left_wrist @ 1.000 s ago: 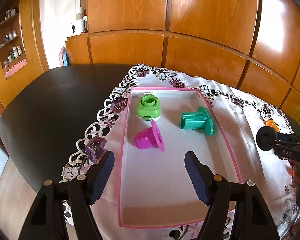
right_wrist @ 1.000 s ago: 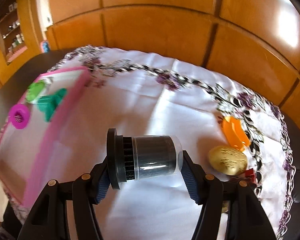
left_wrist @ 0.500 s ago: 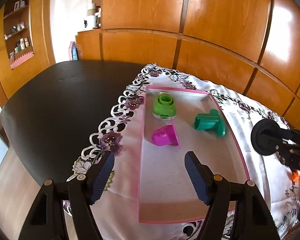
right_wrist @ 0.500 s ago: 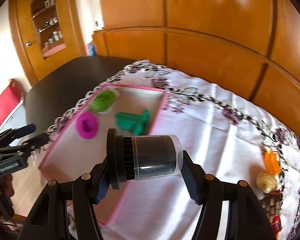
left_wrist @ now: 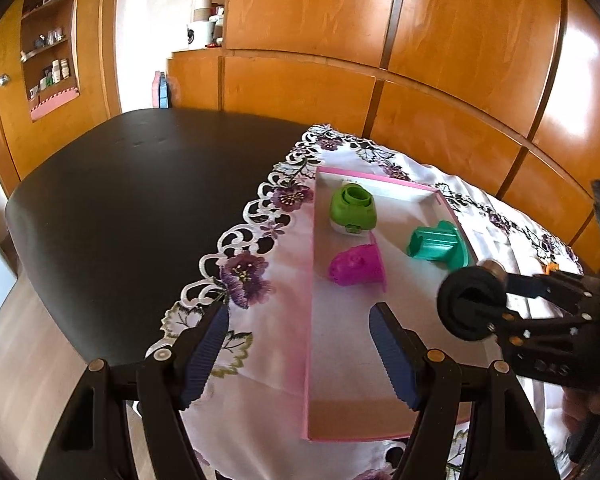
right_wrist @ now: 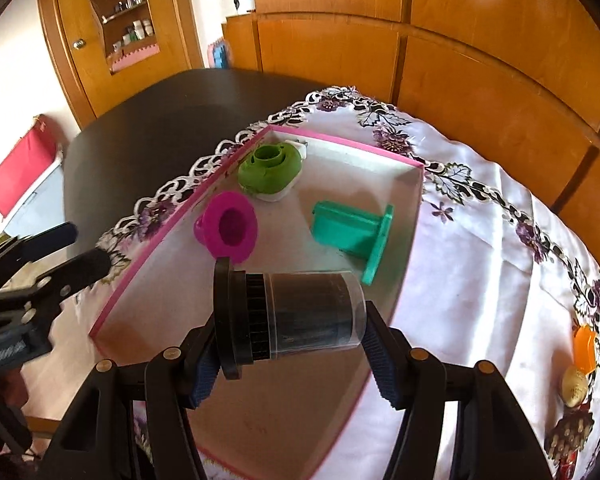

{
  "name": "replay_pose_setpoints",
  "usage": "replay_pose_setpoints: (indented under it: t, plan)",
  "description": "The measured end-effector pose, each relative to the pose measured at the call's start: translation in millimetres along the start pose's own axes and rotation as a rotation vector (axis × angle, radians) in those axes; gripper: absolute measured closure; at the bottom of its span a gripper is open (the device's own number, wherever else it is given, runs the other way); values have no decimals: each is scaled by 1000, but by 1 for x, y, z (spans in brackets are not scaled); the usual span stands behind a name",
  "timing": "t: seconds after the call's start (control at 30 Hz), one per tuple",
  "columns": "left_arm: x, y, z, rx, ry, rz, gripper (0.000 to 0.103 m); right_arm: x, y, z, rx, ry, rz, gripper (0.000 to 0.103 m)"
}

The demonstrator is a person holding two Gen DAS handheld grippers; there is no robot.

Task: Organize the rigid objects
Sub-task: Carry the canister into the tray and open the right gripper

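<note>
right gripper (right_wrist: 290, 354) is clamped on a black cylinder (right_wrist: 290, 318) with a clear sleeve, held sideways, flange to the left, pads pressing both ends. it hangs over the near part of the pink tray (right_wrist: 156, 258), above the tray floor, not touching it as far as the view shows.

in the tray: a green part (right_wrist: 270, 172) at the far left corner, upright on a white base; a magenta funnel (right_wrist: 230, 230) on its side just near of it, mouth facing the camera; a teal spool (right_wrist: 354, 232) lying to the right, flange toward the near right, close to the right wall. the three sit apart from each other.

left gripper (left_wrist: 300, 354) hovers with its jaws spread wide, nothing between them, over the tablecloth (left_wrist: 268, 312) and the tray's left rim, at the near end. from its camera the cylinder's black flange (left_wrist: 470, 304) shows end-on at the right, over the tray's right side.

cloth is white with purple flowers, laid on a dark table (left_wrist: 140, 200). far out on the right of the cloth, an orange piece (right_wrist: 584, 346) and a gold egg (right_wrist: 574, 386) just near of it, well apart from the tray. wooden panels behind.
</note>
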State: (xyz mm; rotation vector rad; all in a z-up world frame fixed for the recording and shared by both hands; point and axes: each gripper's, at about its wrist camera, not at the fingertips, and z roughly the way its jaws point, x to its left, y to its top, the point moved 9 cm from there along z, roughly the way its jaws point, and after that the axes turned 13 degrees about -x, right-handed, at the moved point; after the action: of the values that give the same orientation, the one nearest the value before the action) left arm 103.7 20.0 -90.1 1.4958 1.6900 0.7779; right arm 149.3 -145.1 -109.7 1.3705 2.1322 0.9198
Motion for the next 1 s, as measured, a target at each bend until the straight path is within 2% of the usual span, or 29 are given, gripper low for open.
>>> replay_pose_setpoints:
  t: [0.23, 0.47, 0.67, 0.87, 1.0]
  plan:
    - [13, -2, 0, -1, 16, -17, 30, 9, 2, 13, 9, -8, -21, 39]
    - [14, -1, 0, -6, 13, -22, 30, 1, 2, 21, 10, -58, -18, 39]
    - [11, -2, -1, -4, 7, -12, 30, -18, 3, 41, 32, -139, -25, 39]
    - [9, -4, 0, 0, 7, -6, 30, -35, 10, 58, 26, -138, 86, 39]
    - [10, -4, 1, 1, 8, -4, 30, -33, 8, 57, 21, -135, 84, 39]
